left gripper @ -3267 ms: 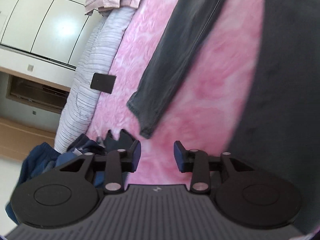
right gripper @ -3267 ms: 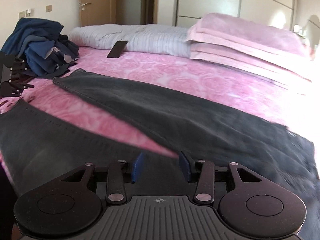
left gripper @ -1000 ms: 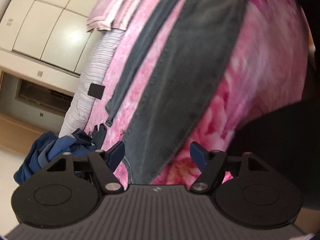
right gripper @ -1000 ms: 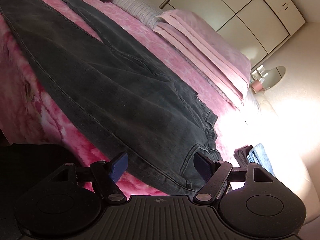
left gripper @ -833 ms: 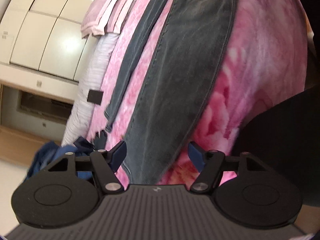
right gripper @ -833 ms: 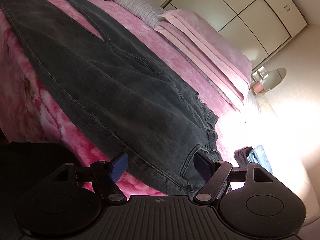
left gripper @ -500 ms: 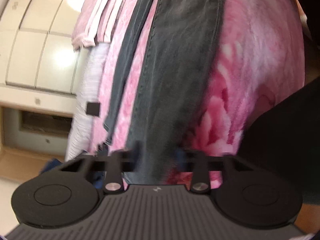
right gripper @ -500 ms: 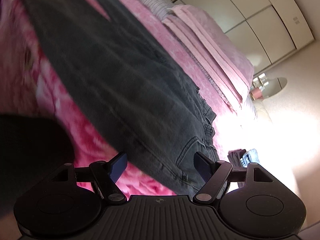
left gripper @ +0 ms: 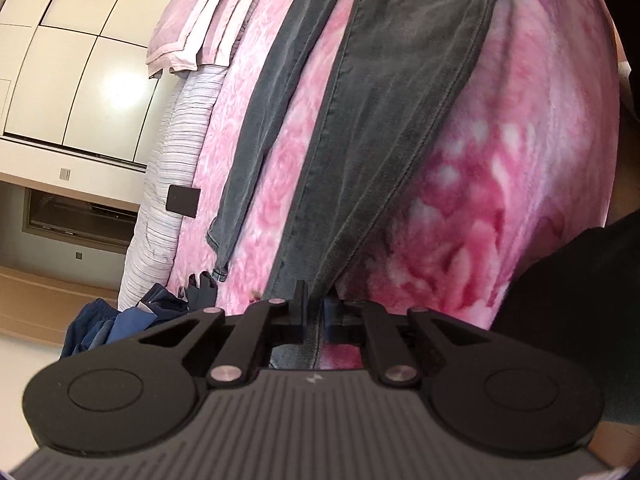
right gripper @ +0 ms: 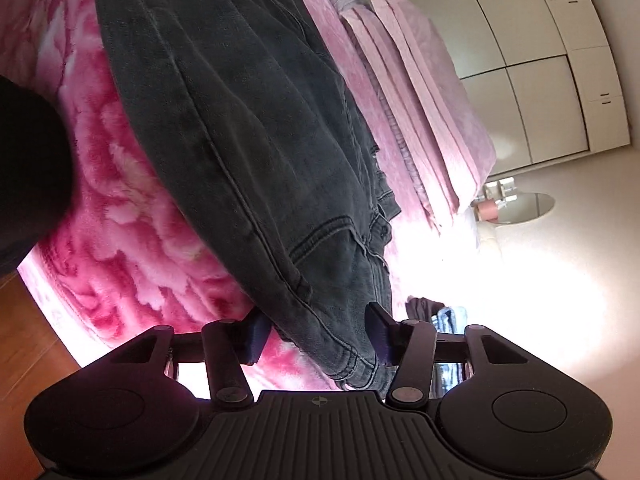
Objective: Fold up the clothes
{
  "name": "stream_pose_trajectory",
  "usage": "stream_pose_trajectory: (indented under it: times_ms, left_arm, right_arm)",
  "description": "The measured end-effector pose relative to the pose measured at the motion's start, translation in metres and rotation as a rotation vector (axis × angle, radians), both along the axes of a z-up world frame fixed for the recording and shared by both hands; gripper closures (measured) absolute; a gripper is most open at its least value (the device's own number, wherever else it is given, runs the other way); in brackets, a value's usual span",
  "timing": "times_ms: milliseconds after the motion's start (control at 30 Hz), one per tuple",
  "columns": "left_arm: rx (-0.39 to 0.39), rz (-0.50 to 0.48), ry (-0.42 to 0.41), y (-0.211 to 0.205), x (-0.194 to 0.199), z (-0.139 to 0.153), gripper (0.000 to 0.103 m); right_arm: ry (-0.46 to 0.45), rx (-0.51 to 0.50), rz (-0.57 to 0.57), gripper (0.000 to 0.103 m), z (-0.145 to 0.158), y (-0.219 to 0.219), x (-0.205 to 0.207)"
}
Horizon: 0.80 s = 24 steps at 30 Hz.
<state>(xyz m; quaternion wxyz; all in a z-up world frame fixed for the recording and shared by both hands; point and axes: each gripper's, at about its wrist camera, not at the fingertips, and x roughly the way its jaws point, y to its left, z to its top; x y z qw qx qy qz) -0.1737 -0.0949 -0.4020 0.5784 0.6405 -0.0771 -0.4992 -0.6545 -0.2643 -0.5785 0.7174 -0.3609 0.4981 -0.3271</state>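
Since a second ago both tools have gone from gaping over the dark grey jeans [left gripper: 384, 128] to working on them: the left gripper [left gripper: 314, 312] has clamped its jaws narrow on the hem of the nearer trouser leg at the lower centre of its frame, with denim pinched between the fingers [left gripper: 298, 304]; the right gripper [right gripper: 318, 334] has rolled and dropped toward the waistband [right gripper: 352, 344], and its jaws are closing with that corner of the jeans between them, though the blue pads [right gripper: 256, 334] stand apart from the cloth on the left side, so no grip shows yet; the jeans lie spread flat along the pink blanket [left gripper: 520, 184], the two legs running from the bottom centre up to the top of the left wrist view, the farther leg [left gripper: 256, 128] ending in a cuff at mid left; in the right wrist view the seat and pocket seams fill the centre, with the blanket's edge falling away at lower left; beyond the jeans lie pink pillows [right gripper: 432, 92] at the upper right, a striped grey pillow [left gripper: 168, 168] at left, and a small black rectangle [left gripper: 183, 201] on it; a heap of blue clothes [left gripper: 116, 324] sits at the lower left, and pale wardrobe doors [right gripper: 540, 60] close the upper right.
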Motion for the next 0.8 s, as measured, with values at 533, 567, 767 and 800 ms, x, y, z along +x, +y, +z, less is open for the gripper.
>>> stream_pose_trajectory:
  times_ms: [533, 567, 767, 800]
  left_arm:
    - [-0.126, 0.027, 0.136, -0.055, 0.047, 0.120, 0.097]
    - [-0.118, 0.025, 0.149, -0.064, 0.052, 0.130, 0.097]
    - [-0.058, 0.043, 0.210, -0.134, 0.099, 0.169, 0.097]
    - [-0.043, 0.051, 0.217, -0.149, 0.109, 0.171, 0.097]
  right_arm:
    - [-0.147, -0.151, 0.036, 0.096, 0.125, -0.044, 0.044]
    - [-0.148, -0.165, 0.043, 0.096, 0.134, -0.054, 0.052]
    - [-0.138, -0.207, 0.070, 0.096, 0.169, -0.134, 0.109]
    - [-0.131, -0.202, 0.074, 0.096, 0.170, -0.150, 0.120]
